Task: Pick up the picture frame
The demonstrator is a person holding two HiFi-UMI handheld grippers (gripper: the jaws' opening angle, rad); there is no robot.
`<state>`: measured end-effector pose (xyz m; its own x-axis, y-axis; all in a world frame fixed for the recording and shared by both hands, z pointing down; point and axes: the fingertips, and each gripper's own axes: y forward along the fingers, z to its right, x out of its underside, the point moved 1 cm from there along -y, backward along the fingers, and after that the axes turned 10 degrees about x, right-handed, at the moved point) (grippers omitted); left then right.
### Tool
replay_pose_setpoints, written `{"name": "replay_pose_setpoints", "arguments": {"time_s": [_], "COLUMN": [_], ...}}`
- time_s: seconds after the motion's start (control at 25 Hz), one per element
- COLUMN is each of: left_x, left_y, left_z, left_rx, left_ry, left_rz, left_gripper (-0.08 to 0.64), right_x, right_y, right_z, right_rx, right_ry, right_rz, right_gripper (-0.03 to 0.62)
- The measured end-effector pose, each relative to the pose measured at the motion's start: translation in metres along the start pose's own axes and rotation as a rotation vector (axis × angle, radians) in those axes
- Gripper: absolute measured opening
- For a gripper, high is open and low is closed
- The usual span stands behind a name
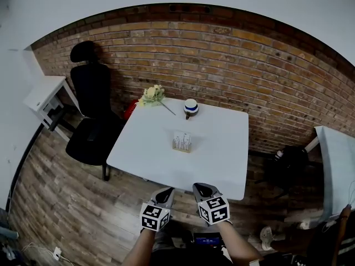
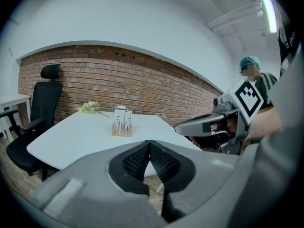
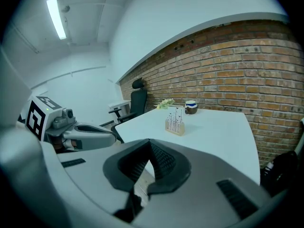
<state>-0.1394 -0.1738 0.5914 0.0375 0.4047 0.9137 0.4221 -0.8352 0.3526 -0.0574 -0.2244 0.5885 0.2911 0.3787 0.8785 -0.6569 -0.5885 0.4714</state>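
Observation:
The picture frame (image 1: 182,142) is a small white card with thin flower drawings in a wooden base. It stands upright near the middle of the white table (image 1: 222,159). It also shows in the left gripper view (image 2: 122,122) and the right gripper view (image 3: 175,122). My left gripper (image 1: 166,193) and right gripper (image 1: 201,188) hover side by side just short of the table's near edge, well apart from the frame. Both point toward it. The left gripper's (image 2: 150,143) pads meet with nothing between them, and so do the right gripper's (image 3: 149,142).
A bunch of pale flowers (image 1: 152,95) and a blue-and-white cup (image 1: 191,107) lie at the table's far edge by the brick wall (image 1: 266,71). A black office chair (image 1: 91,115) stands left of the table, beside a small white desk (image 1: 44,93). Another table (image 1: 335,165) is at right.

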Motion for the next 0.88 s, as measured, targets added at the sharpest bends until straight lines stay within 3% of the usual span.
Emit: {"name": "replay_pose_setpoints", "arguments": {"time_s": [0.36,0.88], "left_x": [-0.011,-0.05], "left_y": [0.032,0.082], "left_z": [-0.035,-0.137], "left_rx": [0.064,0.207], "left_ry": [0.002,0.027], "left_rz": [-0.004,-0.059], "left_gripper": [0.011,0.011], "right_x": [-0.016,-0.062], "right_y": [0.032,0.124], "right_z": [0.018,0.034], "right_rx": [0.067,0.205], "right_ry": [0.013,0.102], "right_rz": [-0.005,-0.023], "right_gripper": [0.008,0.008]}}
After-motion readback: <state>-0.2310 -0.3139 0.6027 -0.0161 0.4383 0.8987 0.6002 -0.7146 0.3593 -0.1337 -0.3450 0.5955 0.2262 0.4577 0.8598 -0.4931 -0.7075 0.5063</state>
